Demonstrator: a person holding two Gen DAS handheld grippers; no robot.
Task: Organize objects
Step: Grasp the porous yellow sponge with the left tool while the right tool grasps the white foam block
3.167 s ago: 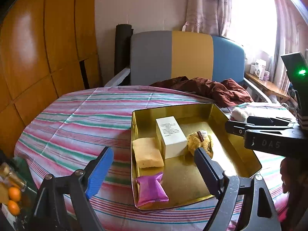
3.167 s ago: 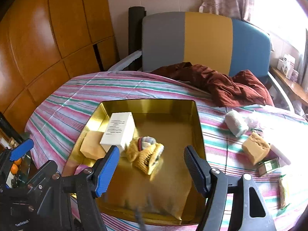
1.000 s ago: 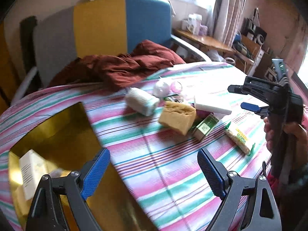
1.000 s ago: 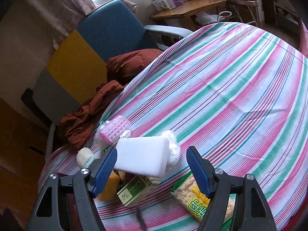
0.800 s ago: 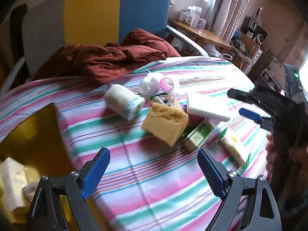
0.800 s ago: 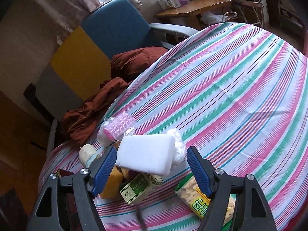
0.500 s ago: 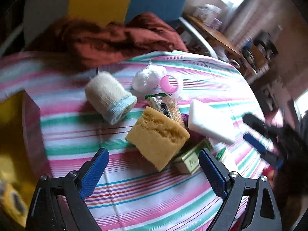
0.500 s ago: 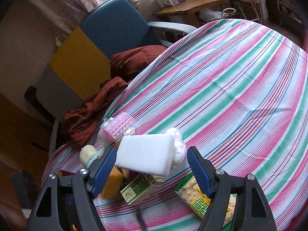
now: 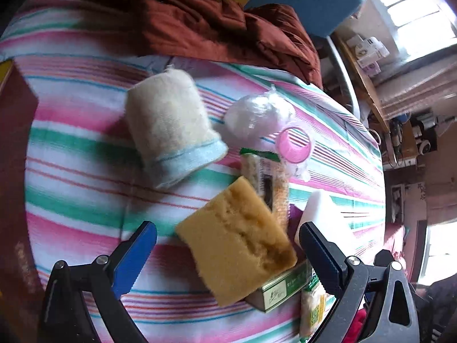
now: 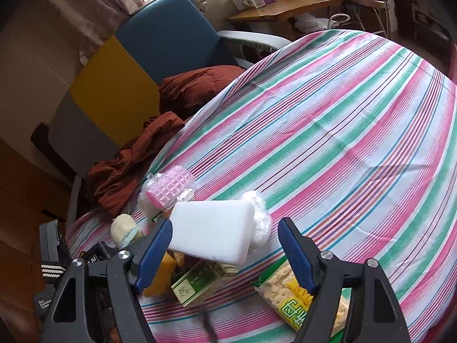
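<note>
A yellow sponge lies on the striped tablecloth, leaning on a green box. My left gripper is open and the sponge sits between its fingers, not touching them. Beside it lie a cream rolled sock, a cracker packet, a white foam block and a pink-capped plastic-wrapped item. My right gripper is open, just in front of the white foam block, with the green box and a biscuit packet below it.
A dark red cloth lies at the table's far edge against a grey, yellow and blue chair. The gold tray's edge shows at the left. A pink gridded item and a plastic-wrapped ball lie by the foam block.
My left gripper has swung right, away from the gold tray, and moved down close to the yellow sponge. My right gripper has held almost still over the white foam block.
</note>
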